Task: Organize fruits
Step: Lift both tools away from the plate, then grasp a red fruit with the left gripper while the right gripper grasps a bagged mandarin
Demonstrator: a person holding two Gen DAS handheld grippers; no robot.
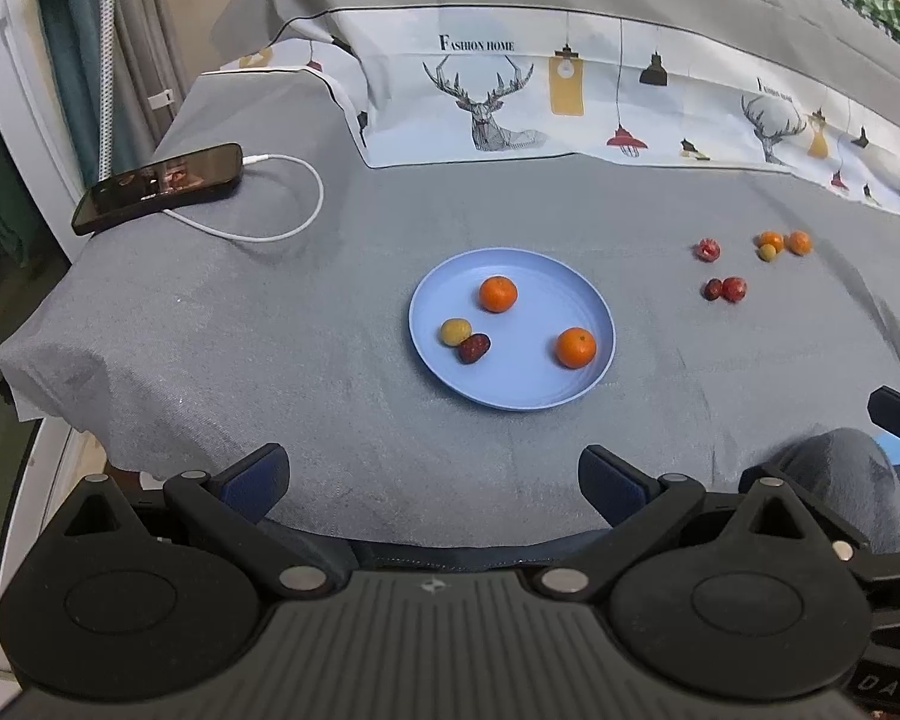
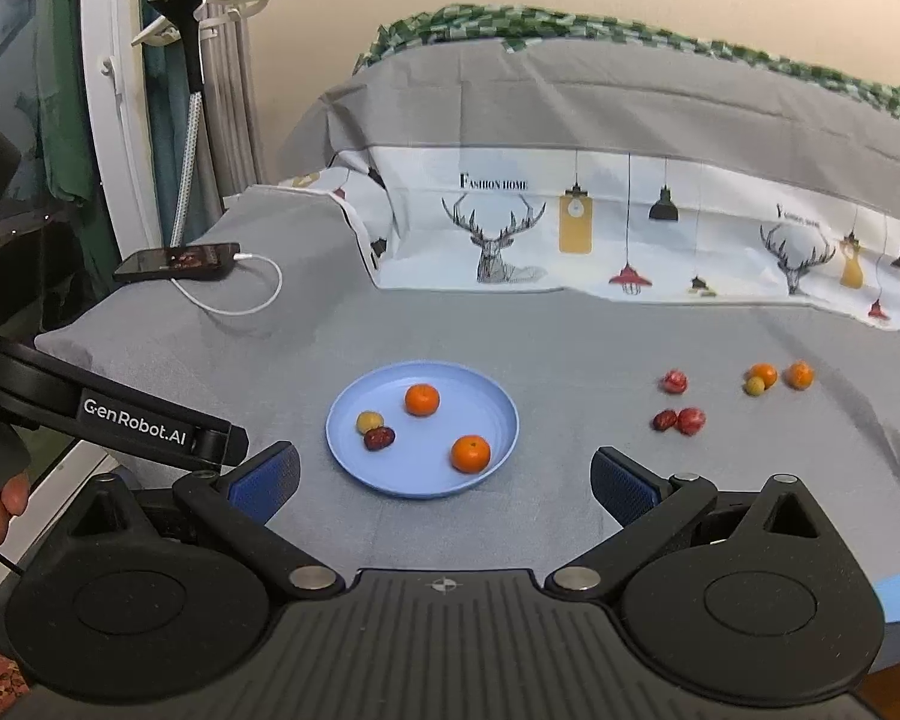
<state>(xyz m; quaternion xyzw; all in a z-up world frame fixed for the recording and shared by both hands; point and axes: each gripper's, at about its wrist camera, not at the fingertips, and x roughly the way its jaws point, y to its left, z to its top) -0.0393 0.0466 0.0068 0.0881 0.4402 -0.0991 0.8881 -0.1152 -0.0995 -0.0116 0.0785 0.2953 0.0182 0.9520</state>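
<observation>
Right now, held low over the near edge of the grey cloth [image 1: 210,330]: the left gripper [image 1: 432,468], jaws spread wide, nothing between them. Same for the right gripper [image 2: 444,465]: wide open and empty, close to the near edge too. Probably kept low there to get a good look at everything before reaching.

Straight ahead of both grippers, not far off: the blue plate [image 1: 510,384]. Already inside it: one orange [image 1: 498,293] at the far side, another orange [image 1: 575,347] at the near right side, and a small yellow fruit [image 1: 455,331] touching a dark red fruit [image 1: 473,348] at the left side. Looks like the home for all the fruit, being flat, wide and in the middle.

Further ahead and off to the right of both grippers, well apart from the plate: six loose fruits on the cloth. Nearest, a dark red one [image 1: 713,289] touching a bright red one [image 1: 734,288]. Just beyond, a red one alone [image 1: 707,249]. Furthest right, two little oranges [image 1: 799,242] with a yellow one [image 1: 767,252] tucked against the left of them.

About half done, at a guess. Closer to the right gripper, so likely its job next.

Far ahead to the left: a phone [image 1: 159,187] on its white cable [image 1: 294,210]. Best left alone.
</observation>
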